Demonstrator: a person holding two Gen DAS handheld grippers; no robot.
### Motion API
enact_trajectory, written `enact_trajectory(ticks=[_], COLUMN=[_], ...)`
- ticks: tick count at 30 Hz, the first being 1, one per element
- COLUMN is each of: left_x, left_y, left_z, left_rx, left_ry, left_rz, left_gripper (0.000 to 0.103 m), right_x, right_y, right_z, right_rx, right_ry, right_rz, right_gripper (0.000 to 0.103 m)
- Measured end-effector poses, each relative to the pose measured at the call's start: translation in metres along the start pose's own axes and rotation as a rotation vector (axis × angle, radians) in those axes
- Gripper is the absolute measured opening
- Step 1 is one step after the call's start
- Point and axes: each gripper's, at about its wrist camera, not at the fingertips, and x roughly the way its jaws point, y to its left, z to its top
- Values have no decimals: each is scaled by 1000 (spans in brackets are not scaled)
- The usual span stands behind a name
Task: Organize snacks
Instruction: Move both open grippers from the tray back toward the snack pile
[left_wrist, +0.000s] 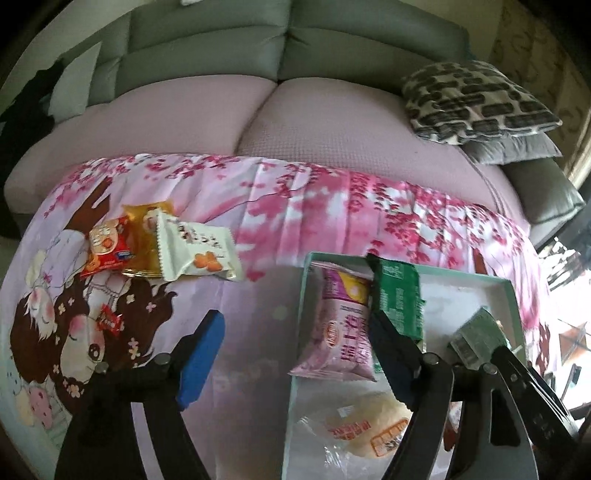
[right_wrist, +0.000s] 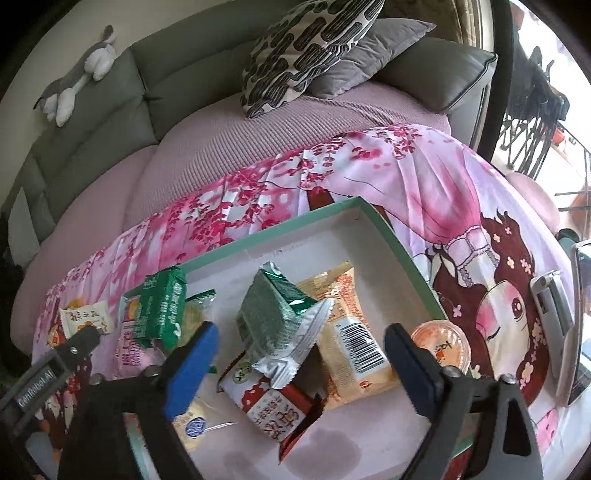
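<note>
**Crinkly foil packets, half of them boxed**

Foil and plastic wrappers are what I'm handling here: light, slick and easily crushed. Both claws stand open with nothing pressed between the pads. My right claw (right_wrist: 299, 354) hangs over the green-rimmed box (right_wrist: 402, 251), where a green packet (right_wrist: 273, 317) lies propped on a red-and-white packet (right_wrist: 273, 406), with an orange wrapper (right_wrist: 351, 332) at three o'clock of it. My left claw (left_wrist: 295, 354) straddles the box's near wall, with a pink packet (left_wrist: 343, 332) and a green wafer pack (left_wrist: 399, 295) inside.

Still loose on the flowered cloth (left_wrist: 280, 192), at ten o'clock in the left view, sit a white packet (left_wrist: 195, 251), a yellow one (left_wrist: 144, 236), a red one (left_wrist: 107, 251), and nearer, a small red candy (left_wrist: 110, 319).

I'd pinch the white packet across its flat middle, not the slippery crimped seam, and gently, since the contents probably crumble.
</note>
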Motion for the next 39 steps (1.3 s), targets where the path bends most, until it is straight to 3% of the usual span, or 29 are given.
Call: enact_trajectory(ticks=[5,9,15,25,34,39], left_x=[5,12,9,4,-19,-32], left_y=[6,12,12,16,42,73], left_z=[-1,-4,-4,-2,5,10], left_rx=[-31,-61,-47,-57,-64,-123], left_ry=[-8,-9,-64,-91,-194,-220], left_rz=[33,57,94,80,136,123], left_gripper=[86,97,101,102,102,102], right_x=[5,7,4,2,-12,-14], right_y=[-7,-6,1,5,31,56], right_z=[0,-1,-2,-1,2,0], right_rx=[16,-2,-46,-40,-58,-102], right_ry=[10,9,-24,-46,-109,-117], right_rz=[-19,-29,-10,-9,64,69], right_gripper=[103,103,103,103,103,103])
